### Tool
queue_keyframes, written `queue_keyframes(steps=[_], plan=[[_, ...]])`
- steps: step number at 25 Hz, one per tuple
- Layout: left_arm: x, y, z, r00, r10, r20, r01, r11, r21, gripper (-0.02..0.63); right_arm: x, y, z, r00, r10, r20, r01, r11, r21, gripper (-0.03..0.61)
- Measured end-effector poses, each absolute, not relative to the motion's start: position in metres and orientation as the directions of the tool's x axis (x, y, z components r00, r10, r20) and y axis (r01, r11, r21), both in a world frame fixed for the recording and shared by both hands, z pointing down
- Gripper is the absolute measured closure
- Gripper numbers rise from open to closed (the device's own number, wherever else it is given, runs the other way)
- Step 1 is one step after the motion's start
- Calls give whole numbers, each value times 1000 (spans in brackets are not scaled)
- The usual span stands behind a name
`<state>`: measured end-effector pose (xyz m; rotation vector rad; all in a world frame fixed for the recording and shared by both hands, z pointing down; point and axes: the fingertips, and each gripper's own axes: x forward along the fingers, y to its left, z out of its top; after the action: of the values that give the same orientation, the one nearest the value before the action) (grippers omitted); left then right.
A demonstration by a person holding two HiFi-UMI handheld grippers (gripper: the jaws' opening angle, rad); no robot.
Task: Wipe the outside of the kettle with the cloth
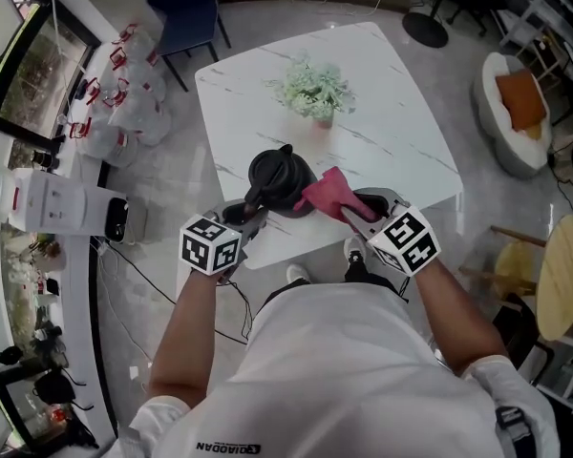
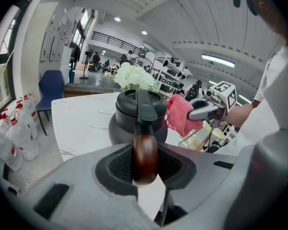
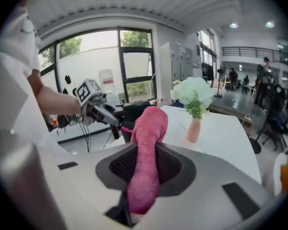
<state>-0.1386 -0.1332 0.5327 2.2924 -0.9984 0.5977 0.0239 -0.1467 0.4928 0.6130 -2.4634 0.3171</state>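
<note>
The black kettle [image 1: 279,181] stands on the white marble bench [image 1: 392,132] near its 6 o'clock edge, with a vase of pale flowers [image 1: 313,92] at the kettle's 12 o'clock. The left gripper [image 1: 251,213] has its jaws pinching the kettle's brown handle [image 2: 145,157]. The right gripper [image 1: 356,219] has its jaws clamped on the pink cloth [image 1: 327,194], which is bunched at the kettle's 3 o'clock side; whether the two touch is unclear.

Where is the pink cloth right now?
In the head view, the pink cloth is clamped in the right gripper, just right of the black kettle.
</note>
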Motion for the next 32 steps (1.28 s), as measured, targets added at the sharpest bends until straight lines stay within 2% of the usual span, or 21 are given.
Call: queue_keyframes(steps=[4,10,12,16,20,27,32], plan=[[-124,-124,535,610,-495,619,-732,-650,203,520,19,-146,458,-825,-340,451,-515,781,-354,482],[-123,-122,535,600,-527,602,-752,-629,198,518,-3,-154,404,-942,-323,91,-290,648,-704,482],[-125,-121,536,600,-539,592,-758,-620,203,520,-8,-164,417,-938,-342,58,-251,553,-794,483],[-126,-120,536,588,-559,585,-768,-612,187,518,-22,-169,488,-926,-314,210,-329,393,-859,483],[-122,-120,536,577,-565,590,-769,-620,159,520,-20,-175,516,-888,-341,307,-428,373,-823,483],[-122,-118,535,568,-578,586,-771,-622,133,522,-13,-191,534,-850,-374,370,-500,357,-789,485],[-122,-116,537,574,-576,582,-756,-645,108,522,-6,-195,568,-812,-324,486,-578,334,-744,485]])
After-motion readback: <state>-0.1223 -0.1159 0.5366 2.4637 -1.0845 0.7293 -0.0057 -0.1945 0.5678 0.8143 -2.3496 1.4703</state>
